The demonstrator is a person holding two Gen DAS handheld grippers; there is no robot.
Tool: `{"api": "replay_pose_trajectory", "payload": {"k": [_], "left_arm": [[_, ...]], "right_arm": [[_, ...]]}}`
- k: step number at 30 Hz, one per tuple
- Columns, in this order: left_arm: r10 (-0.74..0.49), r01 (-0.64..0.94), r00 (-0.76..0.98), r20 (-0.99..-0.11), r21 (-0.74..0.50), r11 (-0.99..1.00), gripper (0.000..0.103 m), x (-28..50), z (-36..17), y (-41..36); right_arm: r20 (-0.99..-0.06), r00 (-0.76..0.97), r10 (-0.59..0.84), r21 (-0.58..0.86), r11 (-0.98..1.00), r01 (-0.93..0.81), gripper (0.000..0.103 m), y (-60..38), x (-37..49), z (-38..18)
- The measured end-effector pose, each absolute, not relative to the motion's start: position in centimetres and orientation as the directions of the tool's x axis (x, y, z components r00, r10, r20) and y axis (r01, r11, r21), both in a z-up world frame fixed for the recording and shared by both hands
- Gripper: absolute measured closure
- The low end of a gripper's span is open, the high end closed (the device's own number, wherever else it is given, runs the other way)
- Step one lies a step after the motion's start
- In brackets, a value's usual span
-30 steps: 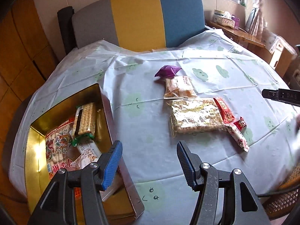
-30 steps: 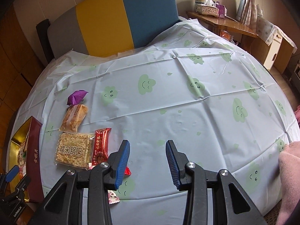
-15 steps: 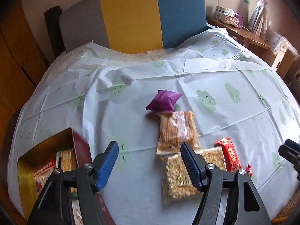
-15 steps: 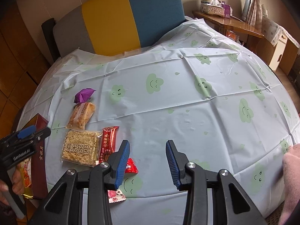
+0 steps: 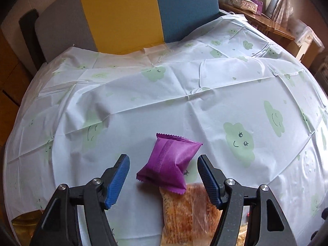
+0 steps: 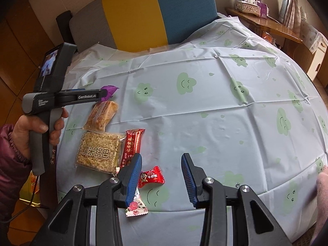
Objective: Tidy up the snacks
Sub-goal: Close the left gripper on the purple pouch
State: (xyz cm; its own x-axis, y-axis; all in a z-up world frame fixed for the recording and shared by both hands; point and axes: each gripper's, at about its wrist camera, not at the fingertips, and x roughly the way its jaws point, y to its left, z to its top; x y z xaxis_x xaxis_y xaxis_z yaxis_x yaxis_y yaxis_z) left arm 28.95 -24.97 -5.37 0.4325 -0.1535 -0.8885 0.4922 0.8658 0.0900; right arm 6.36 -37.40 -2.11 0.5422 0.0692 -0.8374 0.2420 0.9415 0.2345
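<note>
Cloud-print cloth (image 5: pixel 205 94) over the surface; left claw (image 5: pixel 163 171) spread wide around a purple packet (image 5: pixel 170 164), not touching it, packet overlapping a clear-wrapped cake (image 5: pixel 184 211). From the right wrist: right claw (image 6: pixel 162 177) wide open over a red candy (image 6: pixel 151 176), rice cracker pack (image 6: pixel 98 152) and red bar (image 6: pixel 132 146) just left.

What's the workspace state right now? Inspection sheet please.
Surface: round table under cloud-print tablecloth.
Job's things: purple packet, orange cake pack, rice cracker pack, red bar, red candy, rose candy; gold tin at table edge.
Clutter: nothing seen.
Grippers: left tool open, straddling purple packet; right tool open, over red candy.
Cables: cord from left handle.
Surroundings: tricolour chair, tissue box.
</note>
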Motion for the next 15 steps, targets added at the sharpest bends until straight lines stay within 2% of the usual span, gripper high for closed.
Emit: {"api": "replay_pose_trajectory", "payload": {"k": [5,6,7,9,15], "left_arm": [[-0.17,0.483,0.349,-0.921,0.022,0.875,0.036,30.8,-7.5,-25.3],[-0.176,0.475,0.376,-0.91,0.026,0.88,0.057,30.6,-7.2,-25.1],[-0.184,0.47,0.377,-0.908,0.017,0.883,0.062,30.5,-6.9,-25.0],[-0.211,0.437,0.375,-0.903,-0.028,0.899,0.063,30.2,-6.5,-24.1],[-0.195,0.402,0.469,-0.861,0.012,0.916,0.063,26.9,-3.4,-21.9]], "right_arm": [[-0.84,0.536,0.083,0.246,0.939,0.239,0.062,-37.4,6.5,-2.3],[-0.841,0.535,0.084,0.246,0.939,0.239,0.062,-37.4,6.5,-2.3],[-0.841,0.535,0.084,0.245,0.939,0.239,0.062,-37.4,6.5,-2.3],[-0.842,0.534,0.08,0.243,0.94,0.242,0.062,-37.4,6.5,-2.3],[-0.842,0.537,0.057,0.245,0.927,0.285,0.062,-38.2,6.4,-2.4]]}}
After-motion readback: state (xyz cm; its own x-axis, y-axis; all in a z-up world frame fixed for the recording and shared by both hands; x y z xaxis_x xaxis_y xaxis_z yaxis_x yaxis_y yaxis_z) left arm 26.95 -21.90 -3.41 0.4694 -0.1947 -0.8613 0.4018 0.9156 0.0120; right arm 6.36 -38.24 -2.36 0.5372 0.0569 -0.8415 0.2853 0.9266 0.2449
